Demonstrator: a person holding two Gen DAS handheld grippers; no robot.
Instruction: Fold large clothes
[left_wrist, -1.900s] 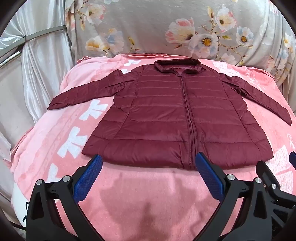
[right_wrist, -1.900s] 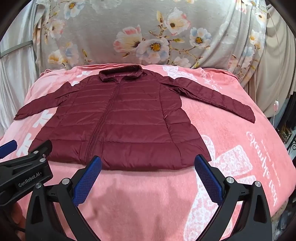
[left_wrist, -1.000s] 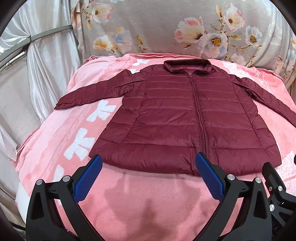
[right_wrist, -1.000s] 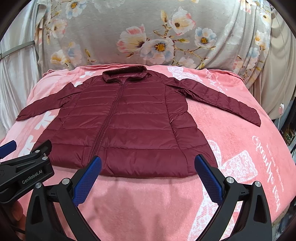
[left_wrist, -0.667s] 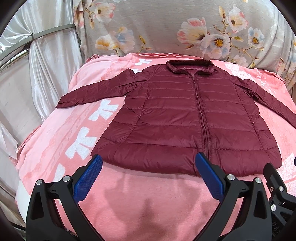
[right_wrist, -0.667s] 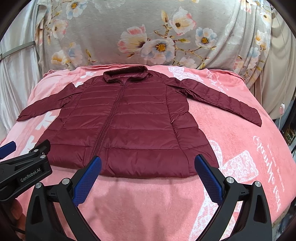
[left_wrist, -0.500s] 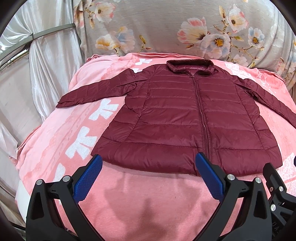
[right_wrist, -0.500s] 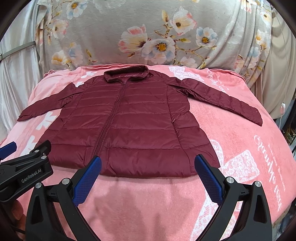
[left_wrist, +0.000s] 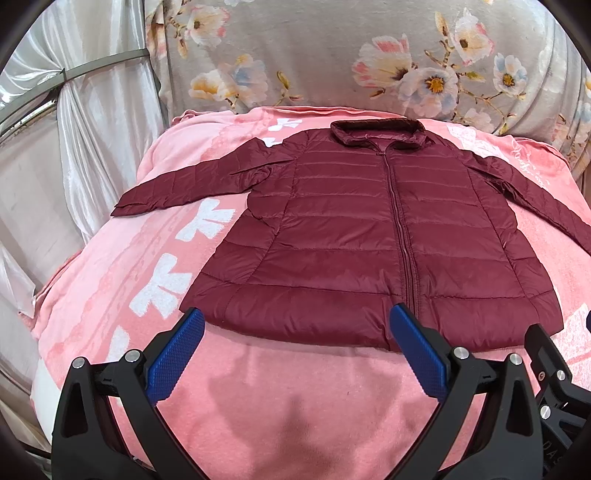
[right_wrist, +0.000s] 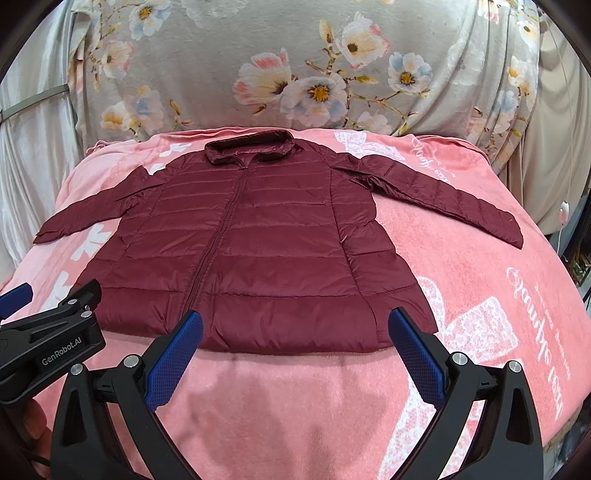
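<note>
A dark red quilted jacket (left_wrist: 369, 236) lies flat and zipped on a pink blanket (left_wrist: 288, 398), collar at the far side, both sleeves spread out; it also shows in the right wrist view (right_wrist: 258, 251). My left gripper (left_wrist: 295, 350) is open and empty, hovering just short of the hem, left of the zipper. My right gripper (right_wrist: 295, 350) is open and empty, just short of the hem's right half. The left gripper's body (right_wrist: 51, 343) shows at the right wrist view's left edge.
A grey floral cloth (left_wrist: 332, 55) hangs behind the bed. White satin curtains (left_wrist: 74, 129) and a metal rail stand on the left. A beige curtain (right_wrist: 554, 147) and a cable hang on the right, past the blanket's edge.
Both grippers have come slightly closer to the jacket's hem and drifted a little; the jacket looks larger. The jacket has not moved and both grippers stay open.
</note>
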